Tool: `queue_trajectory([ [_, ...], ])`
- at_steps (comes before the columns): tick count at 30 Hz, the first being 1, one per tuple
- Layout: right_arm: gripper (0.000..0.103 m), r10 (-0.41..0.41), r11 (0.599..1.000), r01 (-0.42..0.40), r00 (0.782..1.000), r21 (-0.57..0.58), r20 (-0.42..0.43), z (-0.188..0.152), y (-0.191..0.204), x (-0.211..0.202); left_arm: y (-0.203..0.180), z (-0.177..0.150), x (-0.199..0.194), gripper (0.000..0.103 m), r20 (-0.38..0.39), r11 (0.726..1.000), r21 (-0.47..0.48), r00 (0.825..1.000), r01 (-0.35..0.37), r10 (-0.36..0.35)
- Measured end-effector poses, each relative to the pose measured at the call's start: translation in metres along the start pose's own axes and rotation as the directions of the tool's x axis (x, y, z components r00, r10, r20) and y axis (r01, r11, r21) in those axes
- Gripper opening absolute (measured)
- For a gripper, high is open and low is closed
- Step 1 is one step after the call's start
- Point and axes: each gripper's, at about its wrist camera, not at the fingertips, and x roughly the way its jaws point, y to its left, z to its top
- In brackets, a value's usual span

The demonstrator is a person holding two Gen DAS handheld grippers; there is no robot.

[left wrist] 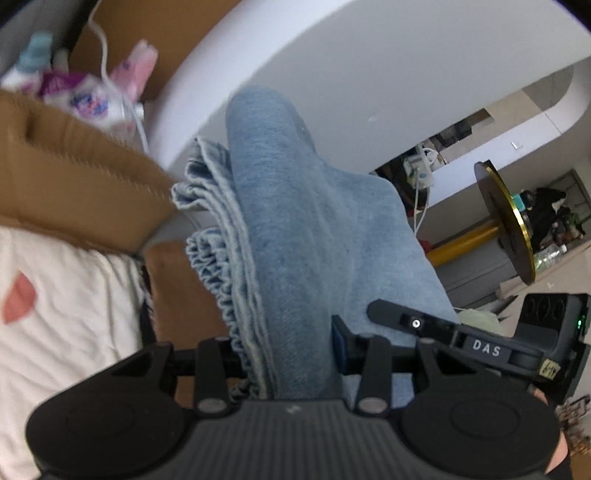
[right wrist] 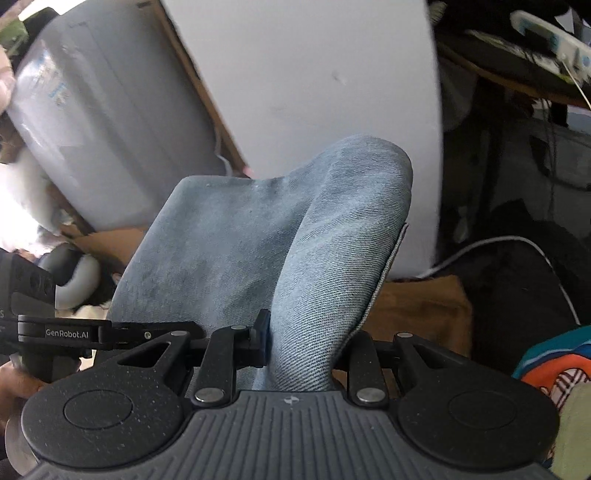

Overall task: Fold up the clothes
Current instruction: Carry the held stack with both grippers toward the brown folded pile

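At nine o'clock in the left view a white sheet (left wrist: 62,295) with a pink patch is seen, and above it a brown cushion (left wrist: 74,177). At eleven o'clock a cardboard box (left wrist: 155,33) is seen, with pink and white packets (left wrist: 92,96) in front of it; whether they lie inside it cannot be told.

The jeans (left wrist: 295,221) are held up in the air at the centre of both views, several layers thick, with frayed hems bunched at their left edge. The left gripper (left wrist: 295,354) is clamped on the jeans: the jaws are closed on the bundle near the hems. The other tool is seen at four o'clock.

In the right view the jeans (right wrist: 295,240) are draped forward over the right gripper (right wrist: 299,343), whose jaws are pinched on a rolled fold. A clear-wrapped bale (right wrist: 92,129) stands at ten o'clock; a white panel (right wrist: 314,92) is seen at twelve.

A lift of the doubled jeans is judged to be in hand. For a neat fold, both grips should be kept level and apart, so that the cloth is held taut and the hems stay aligned when it is laid down.
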Motion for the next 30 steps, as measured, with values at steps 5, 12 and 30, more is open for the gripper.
queue_trajectory([
  [5,0.024,-0.037,0.999,0.037,0.999,-0.014,-0.009,-0.015,-0.028,0.025,0.013,-0.012,0.04,0.043,-0.015,1.0,-0.007,1.0,0.002,-0.002],
  [12,0.025,-0.103,0.995,0.103,0.995,-0.011,-0.014,-0.035,-0.058,0.061,0.03,-0.024,0.083,0.043,-0.028,1.0,-0.011,1.0,-0.003,0.002],
  [30,0.033,-0.187,0.981,0.189,0.981,0.032,-0.046,-0.092,-0.1,0.118,0.057,-0.038,0.096,0.046,-0.126,0.993,0.097,0.989,-0.069,0.081],
])
